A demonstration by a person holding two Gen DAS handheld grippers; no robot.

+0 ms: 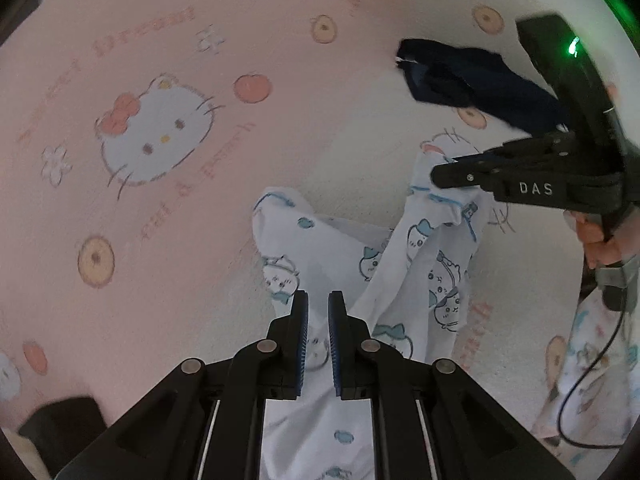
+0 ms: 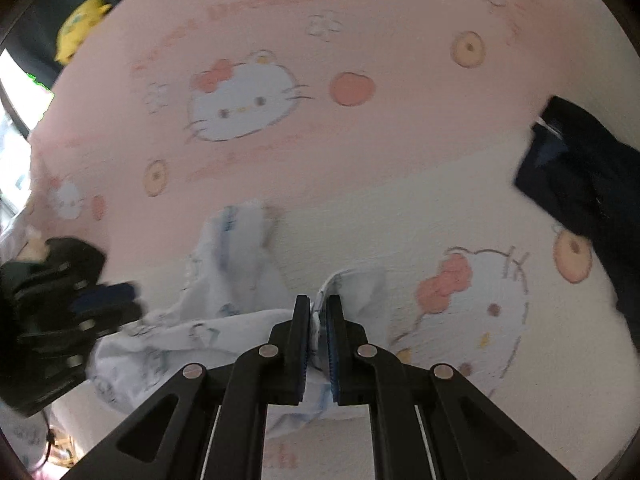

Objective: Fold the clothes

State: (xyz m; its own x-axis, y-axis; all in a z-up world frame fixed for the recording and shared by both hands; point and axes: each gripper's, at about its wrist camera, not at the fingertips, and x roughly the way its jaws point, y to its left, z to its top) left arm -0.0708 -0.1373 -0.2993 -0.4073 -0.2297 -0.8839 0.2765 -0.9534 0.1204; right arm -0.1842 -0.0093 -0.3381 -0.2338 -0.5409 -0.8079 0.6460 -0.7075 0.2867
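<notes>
A white garment (image 1: 332, 248) with blue cartoon prints hangs crumpled over a pink cat-print bedsheet (image 1: 180, 216). My left gripper (image 1: 318, 304) is shut on one part of it, with cloth pinched between the blue pads. To the right, my right gripper (image 1: 438, 176) is shut on another edge, which it holds raised. In the right wrist view the right gripper (image 2: 319, 304) clamps a white fold of the garment (image 2: 236, 280). The left gripper (image 2: 116, 300) shows blurred at the left, on the same cloth.
A dark navy garment (image 1: 472, 76) lies on the sheet at the back right, also seen as the navy garment (image 2: 580, 176). A yellow plush toy (image 2: 80, 24) sits beyond the bed's far left edge. A hand (image 1: 600, 240) and a black cable (image 1: 592, 380) are at the right.
</notes>
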